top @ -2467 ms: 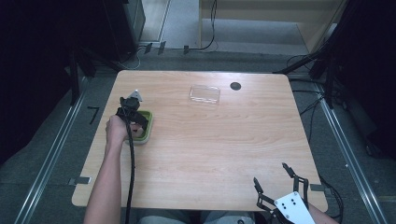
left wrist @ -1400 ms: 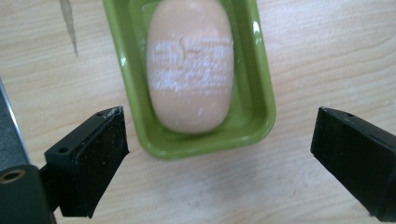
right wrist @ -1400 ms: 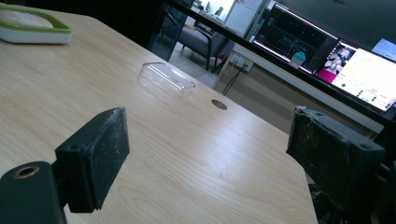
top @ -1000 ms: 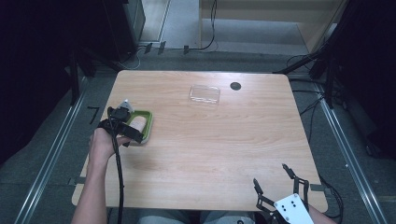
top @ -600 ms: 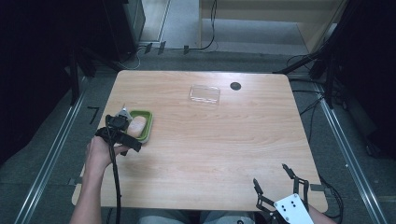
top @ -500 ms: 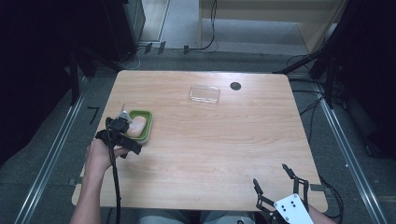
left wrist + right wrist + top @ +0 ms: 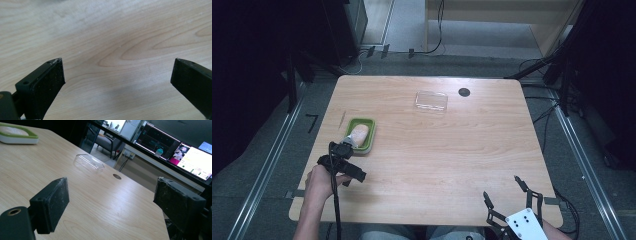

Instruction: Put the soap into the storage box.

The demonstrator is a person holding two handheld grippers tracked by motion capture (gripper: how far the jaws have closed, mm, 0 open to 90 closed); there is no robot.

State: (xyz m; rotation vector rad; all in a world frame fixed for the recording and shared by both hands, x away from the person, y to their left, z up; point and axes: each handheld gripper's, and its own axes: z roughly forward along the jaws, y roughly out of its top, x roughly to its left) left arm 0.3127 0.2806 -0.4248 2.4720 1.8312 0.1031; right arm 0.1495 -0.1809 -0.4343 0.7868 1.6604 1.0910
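Evidently the left gripper point(image 7: 346, 170) is off the green container point(image 7: 360, 135), jaws spread wide over bare wood with nothing between them, just on the person's side of it. The container sits near the table's point(image 7: 452, 150) left edge with a pale bun-like piece point(image 7: 358, 134) inside, probably set down there for easy reach. Its likely lid, a clear plastic one point(image 7: 431, 100), lies well apart toward the far side, near a dark round hole point(image 7: 464, 92). The right gripper point(image 7: 507, 200) hangs released at the near right corner. Nothing blocks the way between container and lid.
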